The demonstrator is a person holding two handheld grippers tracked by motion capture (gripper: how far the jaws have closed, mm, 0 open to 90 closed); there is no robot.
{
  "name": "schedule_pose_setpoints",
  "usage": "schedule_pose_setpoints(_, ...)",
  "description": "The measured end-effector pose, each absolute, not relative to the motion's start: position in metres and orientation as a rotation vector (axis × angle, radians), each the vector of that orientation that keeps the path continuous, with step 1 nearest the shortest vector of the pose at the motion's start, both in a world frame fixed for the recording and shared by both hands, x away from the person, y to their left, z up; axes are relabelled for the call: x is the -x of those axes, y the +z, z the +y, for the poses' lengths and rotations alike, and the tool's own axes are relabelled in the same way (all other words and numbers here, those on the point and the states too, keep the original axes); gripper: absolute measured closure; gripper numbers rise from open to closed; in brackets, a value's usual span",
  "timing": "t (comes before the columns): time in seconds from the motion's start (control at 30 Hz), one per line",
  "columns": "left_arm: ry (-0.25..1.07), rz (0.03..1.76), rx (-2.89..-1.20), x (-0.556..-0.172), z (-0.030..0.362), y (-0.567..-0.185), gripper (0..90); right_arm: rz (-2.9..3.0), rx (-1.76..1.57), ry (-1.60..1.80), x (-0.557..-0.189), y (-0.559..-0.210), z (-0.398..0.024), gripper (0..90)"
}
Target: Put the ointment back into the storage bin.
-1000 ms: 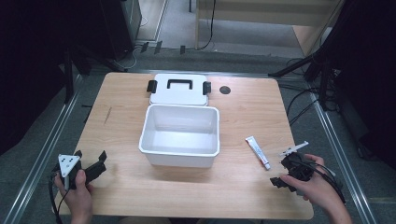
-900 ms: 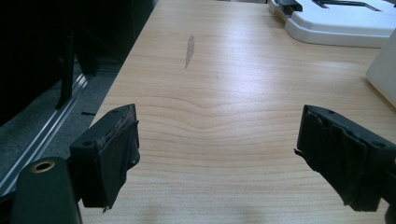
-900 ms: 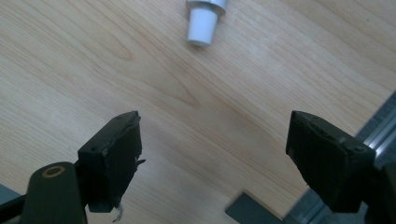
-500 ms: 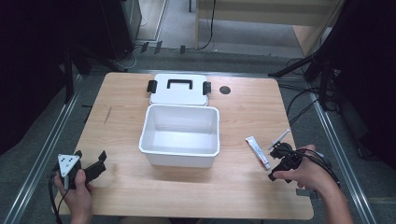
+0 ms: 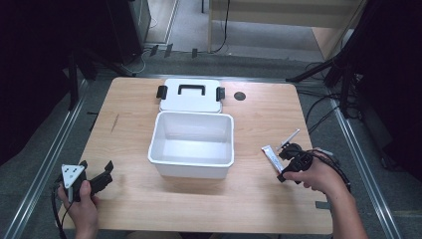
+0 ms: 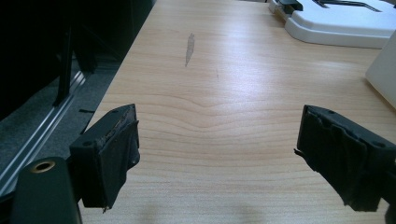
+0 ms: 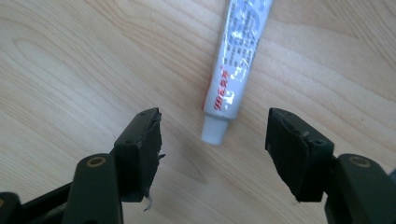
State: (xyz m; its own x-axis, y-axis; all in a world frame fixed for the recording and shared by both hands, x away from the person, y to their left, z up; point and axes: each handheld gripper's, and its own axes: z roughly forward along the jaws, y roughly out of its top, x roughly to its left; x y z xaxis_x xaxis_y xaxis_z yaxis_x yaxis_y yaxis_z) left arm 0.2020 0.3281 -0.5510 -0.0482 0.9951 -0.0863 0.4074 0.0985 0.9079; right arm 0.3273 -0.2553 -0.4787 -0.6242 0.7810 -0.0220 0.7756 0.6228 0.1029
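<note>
A small white tube [image 7: 231, 70] with red lettering lies flat on the wooden table, its cap end pointing toward my right gripper [image 7: 212, 140]. That gripper is open and hangs just above the cap, one jaw on each side, touching nothing. From the high view the tube [image 5: 270, 156] lies right of the white box [image 5: 191, 143], with my right gripper [image 5: 287, 162] over its near end. My left gripper [image 5: 97, 177] rests open near the table's front left corner, and its jaws [image 6: 217, 158] hold nothing.
The open white box stands mid-table with nothing inside. Its lid [image 5: 189, 95] with black handle and clips lies flat just behind it. A dark round hole [image 5: 240, 96] sits right of the lid. Metal rails run along both table sides.
My right gripper has travelled left and forward from the table's right edge to just over the tube's near end. The left gripper has stayed put.
</note>
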Motion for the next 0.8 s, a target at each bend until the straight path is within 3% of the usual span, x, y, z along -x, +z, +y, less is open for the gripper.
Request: schedule_pose_setpoints(0.8, 0.919, 1.579, -1.419, -0.203, 0.328, -0.551, 13.6, 2.7, -1.475, 0.036, -0.362, -0.491, -0.235, 58.1)
